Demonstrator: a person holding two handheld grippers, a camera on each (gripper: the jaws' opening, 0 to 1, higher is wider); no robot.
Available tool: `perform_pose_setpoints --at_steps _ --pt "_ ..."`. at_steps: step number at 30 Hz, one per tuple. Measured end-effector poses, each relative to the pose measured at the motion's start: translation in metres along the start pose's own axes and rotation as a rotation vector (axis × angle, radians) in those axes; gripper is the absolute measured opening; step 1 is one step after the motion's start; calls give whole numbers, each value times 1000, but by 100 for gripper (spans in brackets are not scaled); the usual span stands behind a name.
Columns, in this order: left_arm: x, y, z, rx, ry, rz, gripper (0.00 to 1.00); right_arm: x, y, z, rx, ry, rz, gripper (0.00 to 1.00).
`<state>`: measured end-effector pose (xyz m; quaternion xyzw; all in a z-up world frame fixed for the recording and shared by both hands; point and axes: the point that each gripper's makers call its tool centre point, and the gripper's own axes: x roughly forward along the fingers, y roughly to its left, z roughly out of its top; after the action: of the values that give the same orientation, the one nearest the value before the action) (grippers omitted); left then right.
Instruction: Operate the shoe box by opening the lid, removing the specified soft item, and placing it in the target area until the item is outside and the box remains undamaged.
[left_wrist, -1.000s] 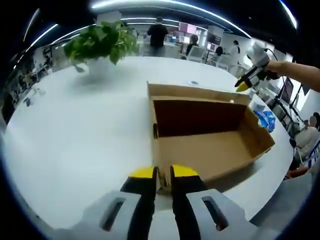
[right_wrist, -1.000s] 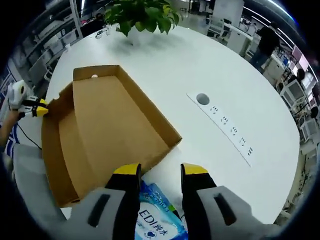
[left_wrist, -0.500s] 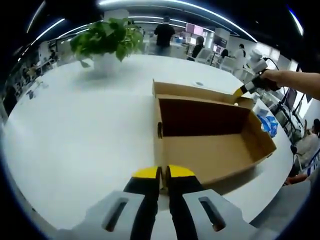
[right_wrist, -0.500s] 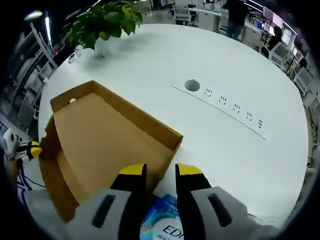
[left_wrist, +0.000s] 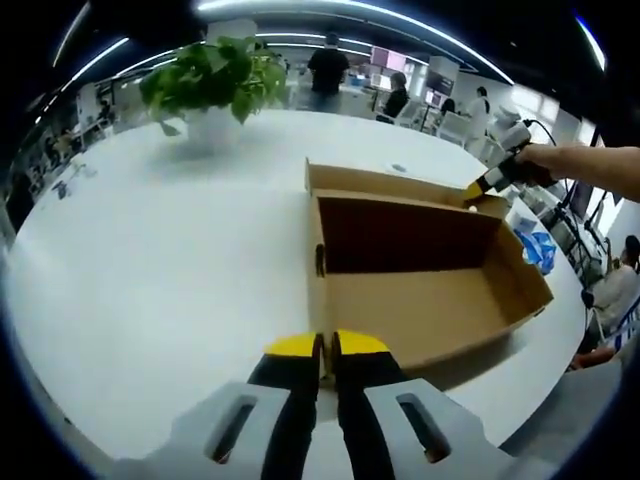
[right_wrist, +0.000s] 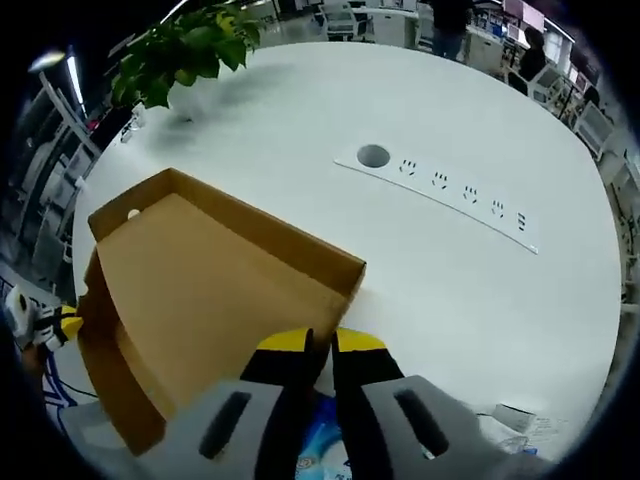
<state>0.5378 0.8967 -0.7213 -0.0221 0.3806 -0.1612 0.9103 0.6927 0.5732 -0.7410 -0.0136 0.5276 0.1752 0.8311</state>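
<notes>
The brown cardboard shoe box (left_wrist: 420, 300) stands open and empty on the white table (left_wrist: 150, 270), its lid flap (left_wrist: 400, 184) folded up along the far side. My left gripper (left_wrist: 322, 348) is shut on the box's near corner wall. A hand holds my right gripper (left_wrist: 478, 190) at the box's far right corner. In the right gripper view my right gripper (right_wrist: 320, 343) is shut on the end wall of the box (right_wrist: 200, 290). The blue soft tissue pack (right_wrist: 318, 452) lies on the table under it, outside the box; the pack (left_wrist: 530, 243) lies beyond the box's right end. My left gripper (right_wrist: 62, 325) holds the opposite corner.
A potted green plant (left_wrist: 210, 85) stands far back on the table; the same plant (right_wrist: 180, 50) is beyond the box. A socket strip (right_wrist: 450, 190) and a round cable hole (right_wrist: 373, 156) are set in the tabletop. People and desks fill the room behind.
My right gripper's jaws have closed from wide open to shut on the box's end wall, coming in over the tissue pack. My left gripper has kept its hold on the box corner.
</notes>
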Motion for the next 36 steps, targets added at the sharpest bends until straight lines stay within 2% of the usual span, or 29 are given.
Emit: perform_pose_setpoints --at_steps 36 --pt "0 0 -1 9 11 2 1 -53 11 23 -41 -188 -12 2"
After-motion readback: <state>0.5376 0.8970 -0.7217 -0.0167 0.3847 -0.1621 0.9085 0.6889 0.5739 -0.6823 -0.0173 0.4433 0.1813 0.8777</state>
